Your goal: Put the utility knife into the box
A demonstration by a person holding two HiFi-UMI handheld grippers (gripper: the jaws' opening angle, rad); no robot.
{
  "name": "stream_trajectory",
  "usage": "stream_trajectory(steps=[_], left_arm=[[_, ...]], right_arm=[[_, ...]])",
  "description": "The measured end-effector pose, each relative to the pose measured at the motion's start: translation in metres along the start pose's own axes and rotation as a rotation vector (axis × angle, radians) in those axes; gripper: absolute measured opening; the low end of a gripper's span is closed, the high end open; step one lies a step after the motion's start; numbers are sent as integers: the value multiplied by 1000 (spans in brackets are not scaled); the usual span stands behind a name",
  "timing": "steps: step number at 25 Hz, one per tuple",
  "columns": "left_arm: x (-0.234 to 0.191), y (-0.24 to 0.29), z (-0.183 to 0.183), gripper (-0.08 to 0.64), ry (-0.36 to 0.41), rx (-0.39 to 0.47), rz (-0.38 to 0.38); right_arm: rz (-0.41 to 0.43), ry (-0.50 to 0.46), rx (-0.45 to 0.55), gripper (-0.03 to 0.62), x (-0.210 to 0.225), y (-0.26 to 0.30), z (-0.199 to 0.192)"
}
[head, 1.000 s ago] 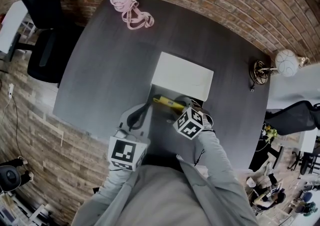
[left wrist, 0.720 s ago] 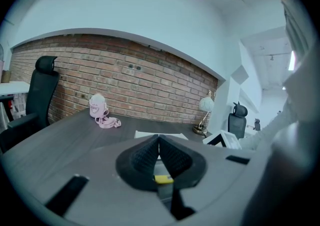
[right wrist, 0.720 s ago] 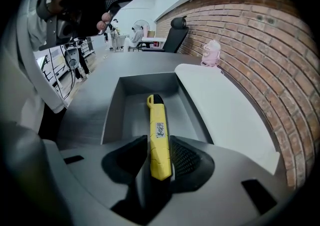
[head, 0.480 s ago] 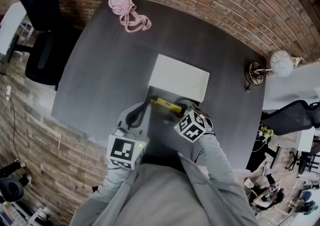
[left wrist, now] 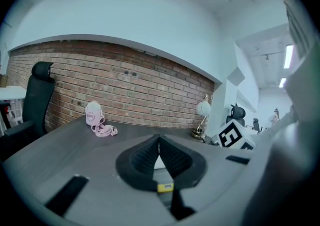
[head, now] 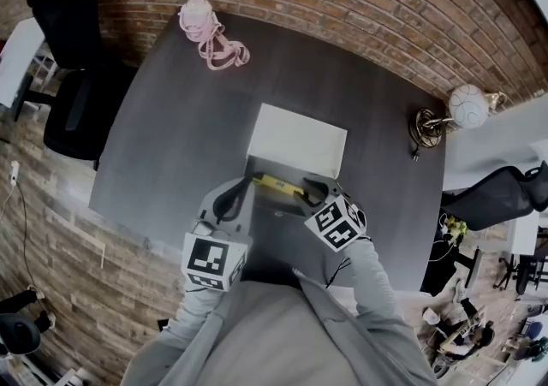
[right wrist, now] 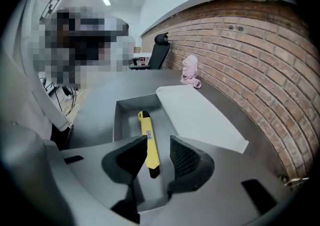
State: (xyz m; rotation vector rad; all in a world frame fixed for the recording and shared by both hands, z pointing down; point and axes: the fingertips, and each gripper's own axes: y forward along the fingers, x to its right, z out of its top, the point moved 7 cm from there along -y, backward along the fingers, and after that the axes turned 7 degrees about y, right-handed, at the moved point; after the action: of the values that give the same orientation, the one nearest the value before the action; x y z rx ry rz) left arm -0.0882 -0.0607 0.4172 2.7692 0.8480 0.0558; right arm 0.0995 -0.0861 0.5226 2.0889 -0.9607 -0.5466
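Observation:
The yellow utility knife (right wrist: 148, 142) lies lengthwise on the floor of the open grey box (right wrist: 122, 105), its black end nearest me. My right gripper (right wrist: 159, 142) hangs over that end, open, a jaw on each side of the knife and neither touching it. The white lid (right wrist: 200, 117) lies against the box's far side. In the head view the knife (head: 276, 184) sits in the box (head: 278, 204) just below the lid (head: 296, 140), with the right gripper (head: 315, 191) at its right end. My left gripper (head: 229, 198) is shut and empty at the box's left; its fingertips meet (left wrist: 159, 142).
A pink bottle with a strap (head: 210, 29) lies at the table's far left by the brick wall. A globe lamp (head: 454, 110) stands at the right edge. A black office chair (head: 73, 59) is beyond the table's left side. The table's front edge is close to my body.
The head view has shifted a little, so everything sits slightly lower left. The knife, the box and both grippers keep about the same places relative to each other.

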Motion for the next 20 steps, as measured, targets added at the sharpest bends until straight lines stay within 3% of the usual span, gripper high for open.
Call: stream_trajectory(steps=[12, 20], left_arm=[[9, 1, 29, 20, 59, 46, -23], [24, 11, 50, 20, 88, 78, -79]], right_arm=[[-103, 172, 285, 133, 17, -78, 21], [-173, 268, 501, 132, 19, -137, 30]])
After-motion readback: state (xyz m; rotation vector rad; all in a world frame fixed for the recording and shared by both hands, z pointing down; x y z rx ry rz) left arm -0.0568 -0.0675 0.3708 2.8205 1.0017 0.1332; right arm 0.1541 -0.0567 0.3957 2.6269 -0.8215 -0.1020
